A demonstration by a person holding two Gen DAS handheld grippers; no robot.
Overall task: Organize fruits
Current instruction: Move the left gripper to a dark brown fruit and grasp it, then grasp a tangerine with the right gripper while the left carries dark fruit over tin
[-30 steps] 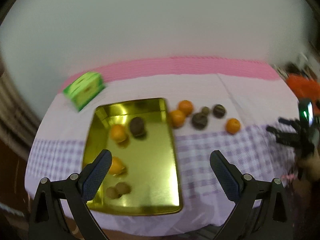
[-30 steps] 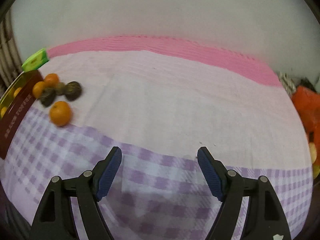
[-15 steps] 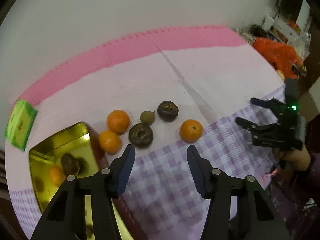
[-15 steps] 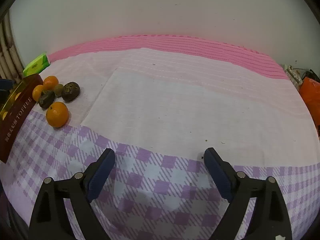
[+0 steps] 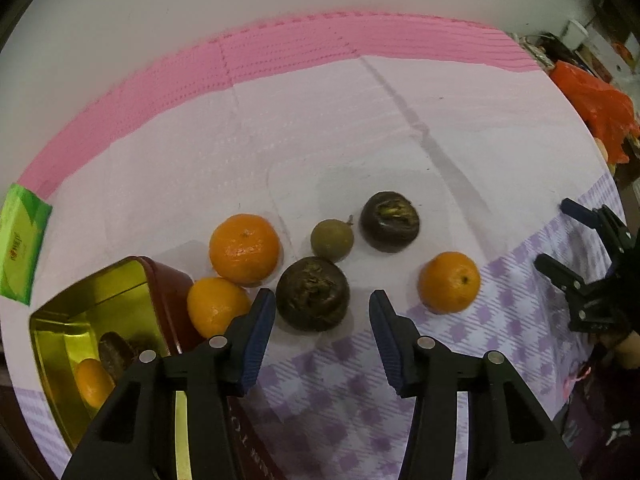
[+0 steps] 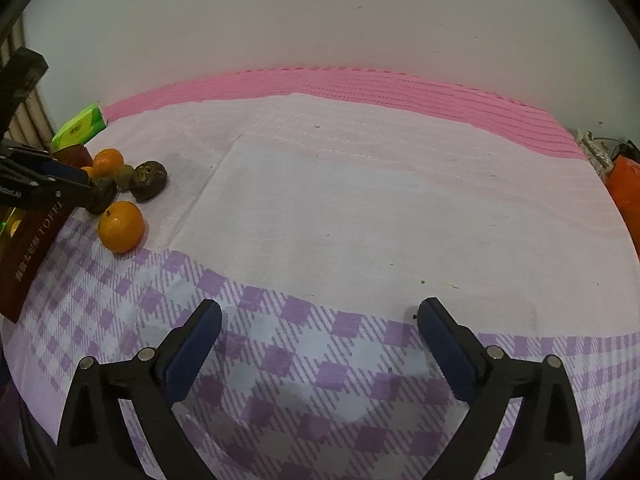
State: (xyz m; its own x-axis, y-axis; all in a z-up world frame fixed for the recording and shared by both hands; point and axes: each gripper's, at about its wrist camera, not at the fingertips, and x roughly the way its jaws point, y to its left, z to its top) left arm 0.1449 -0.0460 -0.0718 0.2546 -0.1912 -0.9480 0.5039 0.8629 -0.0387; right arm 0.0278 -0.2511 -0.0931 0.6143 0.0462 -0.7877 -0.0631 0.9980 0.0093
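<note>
Closing around a dark wrinkled fruit (image 5: pixel 313 294), the left gripper (image 5: pixel 322 308) points steeply down at the tablecloth (image 5: pixel 320 152); the fruit sits between its blue pads (image 5: pixel 260 332), yet a gap shows on each side, so nothing is grasped. From that fruit, an orange (image 5: pixel 218 306) lies at nine o'clock, touching the corner of the gold tin (image 5: pixel 100 292). A bigger orange (image 5: pixel 244 248) rests at ten o'clock, a small green-brown fruit (image 5: pixel 332 240) at twelve, a second dark fruit (image 5: pixel 390 221) at one, and a lone orange (image 5: pixel 449 282) at three, on the edge of the purple check. Inside the tin lie another orange (image 5: pixel 93 382) and a dark fruit (image 5: pixel 116 354). A green packet (image 5: pixel 20 244) lies at the cloth's far left edge.

The right gripper (image 6: pixel 320 338) hovers released over bare checked cloth, its jaws opening wide with nothing between them; the fruit cluster sits at its ten o'clock
</note>
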